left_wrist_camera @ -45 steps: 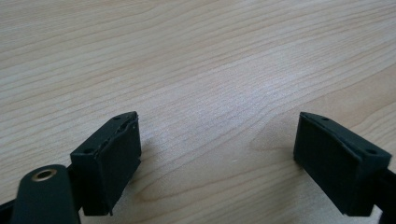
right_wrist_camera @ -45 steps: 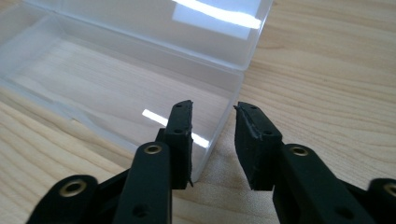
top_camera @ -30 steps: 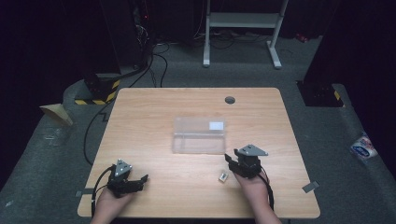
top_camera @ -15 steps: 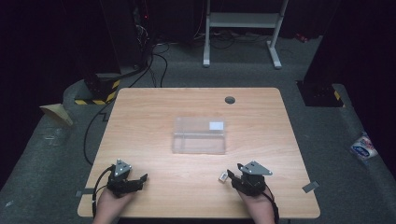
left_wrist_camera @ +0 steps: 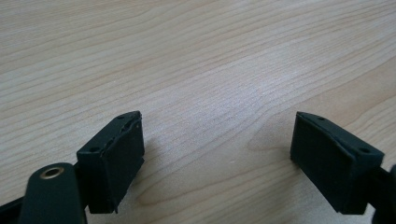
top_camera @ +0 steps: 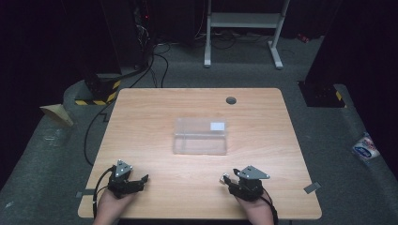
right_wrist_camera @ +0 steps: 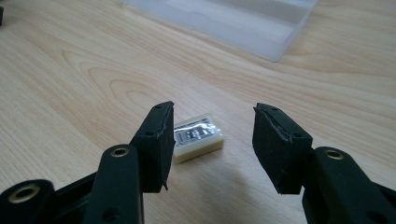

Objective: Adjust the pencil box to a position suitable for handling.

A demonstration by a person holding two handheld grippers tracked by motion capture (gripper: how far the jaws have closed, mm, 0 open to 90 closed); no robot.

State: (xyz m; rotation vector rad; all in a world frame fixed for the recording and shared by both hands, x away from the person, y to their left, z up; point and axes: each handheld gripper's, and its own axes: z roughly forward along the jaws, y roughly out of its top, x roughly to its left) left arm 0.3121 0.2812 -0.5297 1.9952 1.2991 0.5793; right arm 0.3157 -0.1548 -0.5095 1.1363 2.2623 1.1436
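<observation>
Roughly left to right: the left gripper rested on the near-left tabletop, its fingers apart with only bare wood between them, holding nothing; its jaws had just been closing, with nothing between them. One clear plastic box sat mid-tabletop, lid apparently on, a white label at its far right corner. Near right, the right gripper pointed left at one small white block with a printed label, lying flat on the tabletop near the box but well apart from it. In the right gripper view the fingers stood medium-wide; the block lay just beyond the tips, close by the left finger, not pinched. I could not tell whether it touched that finger.

Progress, judged: early stage. The block had not been grasped or lifted, and the box had not been opened or touched. Left to do, probably: close on the block, carry it to the box.

Counts: two grippers, one box, one block, one grommet hole at the far edge.
</observation>
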